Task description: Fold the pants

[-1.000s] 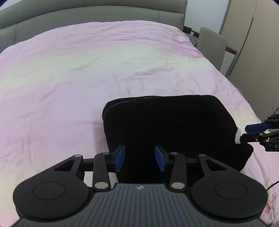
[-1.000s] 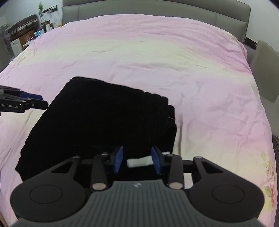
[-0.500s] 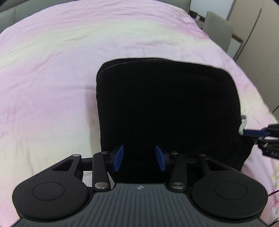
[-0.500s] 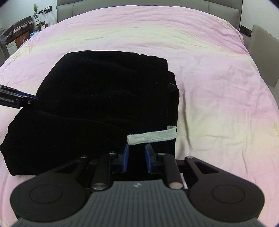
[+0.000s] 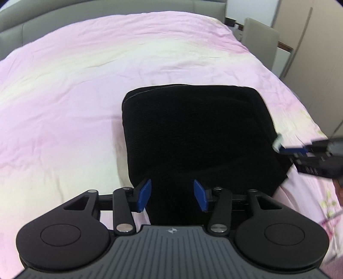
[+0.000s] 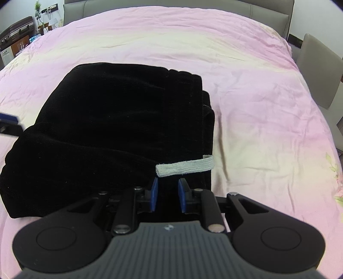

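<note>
Now folded pants [image 5: 193, 133] rest on bed [image 5: 64, 96]; left tongs [image 5: 172, 195] apart, right tongs [image 6: 167, 194] narrowed, grip unclear, probably tidying.

Pants [image 5: 199, 137] showing solid black, w/ a faint ribbed weave; a pale grey-white ribbed strap [image 6: 185, 166] lying at their edge nearest the bed's right side. Bedspread [image 5: 64, 103] looking pink w/ cream-yellow bands across the middle, plus a small pink & green floral print [image 6: 335, 171] by its near right corner. Headboard [image 6: 193, 4] is reading grey. Both grippers' fingertips [image 5: 144, 195] [image 6: 154, 194] are showing blue on black bodies w/ grey ridged bases.
</note>
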Available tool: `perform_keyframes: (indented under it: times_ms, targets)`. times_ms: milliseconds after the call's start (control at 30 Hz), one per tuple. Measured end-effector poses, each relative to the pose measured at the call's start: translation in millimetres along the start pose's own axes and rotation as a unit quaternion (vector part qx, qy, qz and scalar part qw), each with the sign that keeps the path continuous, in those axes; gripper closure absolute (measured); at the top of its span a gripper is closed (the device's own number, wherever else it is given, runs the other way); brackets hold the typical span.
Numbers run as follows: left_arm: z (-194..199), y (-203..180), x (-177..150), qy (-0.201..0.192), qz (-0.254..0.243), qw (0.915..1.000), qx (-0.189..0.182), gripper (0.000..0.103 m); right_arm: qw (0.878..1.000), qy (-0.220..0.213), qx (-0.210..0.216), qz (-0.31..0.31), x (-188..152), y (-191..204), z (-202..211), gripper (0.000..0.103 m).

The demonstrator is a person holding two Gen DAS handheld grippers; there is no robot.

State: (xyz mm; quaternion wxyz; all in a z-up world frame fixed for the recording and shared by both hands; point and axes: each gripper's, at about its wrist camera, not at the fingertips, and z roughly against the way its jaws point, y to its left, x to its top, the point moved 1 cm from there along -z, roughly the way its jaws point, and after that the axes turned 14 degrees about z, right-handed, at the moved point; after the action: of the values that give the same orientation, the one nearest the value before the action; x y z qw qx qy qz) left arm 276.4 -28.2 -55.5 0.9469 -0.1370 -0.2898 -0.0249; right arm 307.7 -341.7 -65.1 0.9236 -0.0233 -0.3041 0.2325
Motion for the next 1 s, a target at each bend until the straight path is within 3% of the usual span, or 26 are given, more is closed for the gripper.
perform_keyframes:
  times_ms: [100,167,267,533,567,600,667,800,900,1000]
  targets:
    - [18,-8,-28,0.003,-0.029,0.9996,0.000,0.029,0.999,-0.029,-0.011,-0.007,-2,3,20,0.082]
    - [19,-11,-47,0.013,-0.048,0.9987,0.007,0.029,0.999,-0.049,0.001,-0.016,-8,4,35,0.073]
    - [8,-14,-69,0.020,-0.077,0.9957,0.047,0.029,0.998,-0.061,-0.003,-0.022,-20,7,44,0.072]
    - [-14,-1,-83,0.021,0.010,0.9984,0.051,0.030,0.997,-0.059,-0.008,-0.050,-42,10,29,0.071]
    - [-18,3,-84,0.023,0.025,0.9982,0.050,0.036,0.997,-0.058,-0.012,-0.050,-45,11,25,0.071]
    - [-22,7,-85,0.027,0.038,0.9977,0.050,0.056,0.997,-0.059,-0.014,-0.052,-46,11,23,0.071]
    - [-29,16,-88,0.040,0.061,0.9966,0.038,0.073,0.996,-0.062,-0.017,-0.056,-51,10,20,0.071]
    - [-32,23,-95,0.038,0.046,0.9972,0.044,0.079,0.995,-0.024,-0.030,-0.092,-66,-1,-4,0.074]
    - [-35,20,-99,0.038,-0.001,0.9976,0.057,0.079,0.989,-0.019,-0.001,-0.146,-82,-15,-19,0.074]
    - [-36,18,-98,0.046,-0.008,0.9973,0.057,0.079,0.989,-0.021,0.002,-0.148,-87,-15,-23,0.074]
